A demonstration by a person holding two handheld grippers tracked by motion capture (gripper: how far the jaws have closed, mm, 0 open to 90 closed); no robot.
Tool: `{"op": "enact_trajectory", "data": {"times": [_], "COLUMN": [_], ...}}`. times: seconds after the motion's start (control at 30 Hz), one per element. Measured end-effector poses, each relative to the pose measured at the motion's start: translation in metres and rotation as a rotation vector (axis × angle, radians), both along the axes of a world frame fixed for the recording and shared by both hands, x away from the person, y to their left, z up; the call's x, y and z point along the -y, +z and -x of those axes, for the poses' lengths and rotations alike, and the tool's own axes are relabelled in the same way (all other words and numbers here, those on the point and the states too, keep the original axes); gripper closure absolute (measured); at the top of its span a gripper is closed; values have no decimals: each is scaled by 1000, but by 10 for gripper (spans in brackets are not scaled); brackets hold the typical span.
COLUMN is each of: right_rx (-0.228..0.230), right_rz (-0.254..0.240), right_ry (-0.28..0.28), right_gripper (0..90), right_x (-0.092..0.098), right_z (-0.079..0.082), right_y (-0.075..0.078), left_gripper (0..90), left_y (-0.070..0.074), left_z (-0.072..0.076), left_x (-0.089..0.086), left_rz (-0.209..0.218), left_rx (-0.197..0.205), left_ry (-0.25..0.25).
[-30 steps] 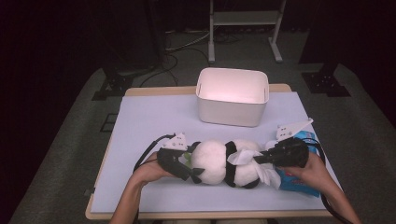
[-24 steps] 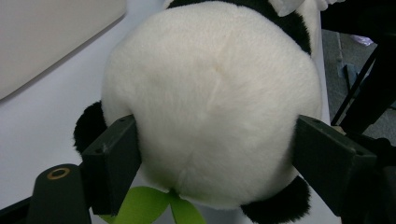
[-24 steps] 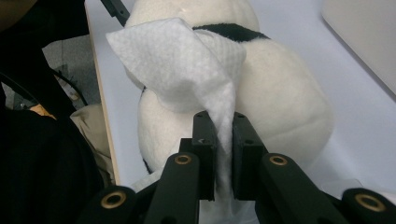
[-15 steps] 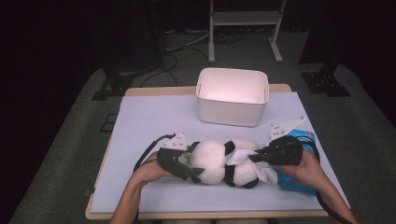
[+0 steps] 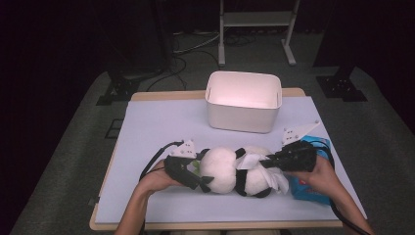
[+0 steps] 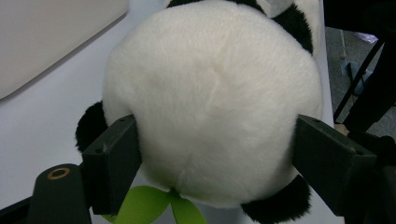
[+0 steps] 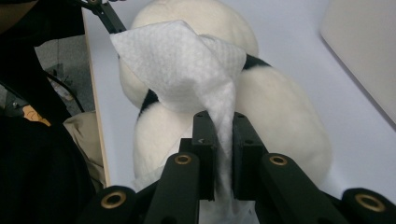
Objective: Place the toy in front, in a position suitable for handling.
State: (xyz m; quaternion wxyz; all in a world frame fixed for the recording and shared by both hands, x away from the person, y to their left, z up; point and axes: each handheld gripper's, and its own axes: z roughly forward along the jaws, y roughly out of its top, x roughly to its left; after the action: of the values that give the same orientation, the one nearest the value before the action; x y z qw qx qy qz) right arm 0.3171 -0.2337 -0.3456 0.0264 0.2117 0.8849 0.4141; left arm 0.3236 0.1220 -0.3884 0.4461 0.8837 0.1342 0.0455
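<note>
On the table, near edge: work zone, at 6 o'clock from the white bin (image 5: 243,102).
Plush panda (image 5: 234,170): lies on its side on the pale blue mat (image 5: 161,122), between the two grippers; green leaf at its head end.
Left gripper (image 5: 192,177): at 9 o'clock of the panda; jaws spread wide and pressing both sides of the round white head (image 6: 212,100), holding it steady.
Right gripper (image 5: 270,161): at 3 o'clock of the panda; jaws nearly closed, pinching a white wipe (image 7: 187,65) that drapes over the panda's body.
Blue wipe pack (image 5: 306,183): under the right hand, at 3 o'clock of the panda.
Change since one second ago: right gripper has shifted slightly toward the panda; the wipe now lies further over the body. Left gripper unchanged, grip unchanged.
Meaning for the work: judged as wiping in progress; the head clamp is doing its job, and the wipe contacts the fur.
Next requirement: likely a stroke along the body with the pinch maintained.
Risk: wipe may slip from the narrow pinch.
</note>
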Motion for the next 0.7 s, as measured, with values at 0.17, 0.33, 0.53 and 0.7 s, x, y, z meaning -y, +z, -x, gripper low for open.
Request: {"op": "enact_trajectory", "data": {"times": [0.17,0.33,0.53,0.7], "right_rx": [-14,-40,-54,-34], "right_rz": [-16,-13,-38,-39], "right_ry": [-30,-65,-66,-28], "right_gripper": [812,811,814,817], "right_x": [17,33,38,25], "right_z": [1,5,5,4], "right_y": [-6,-17,-20,-7], "left_gripper": [188,188,188,188], "left_y": [0,-2,1,3], "left_z": [0,-1,1,2], "left_x": [-1,-1,0,2], "left_rz": [-3,-2,-2,0], "left_rx": [0,-1,3,7], "left_ry": [1,0,1,-2]}}
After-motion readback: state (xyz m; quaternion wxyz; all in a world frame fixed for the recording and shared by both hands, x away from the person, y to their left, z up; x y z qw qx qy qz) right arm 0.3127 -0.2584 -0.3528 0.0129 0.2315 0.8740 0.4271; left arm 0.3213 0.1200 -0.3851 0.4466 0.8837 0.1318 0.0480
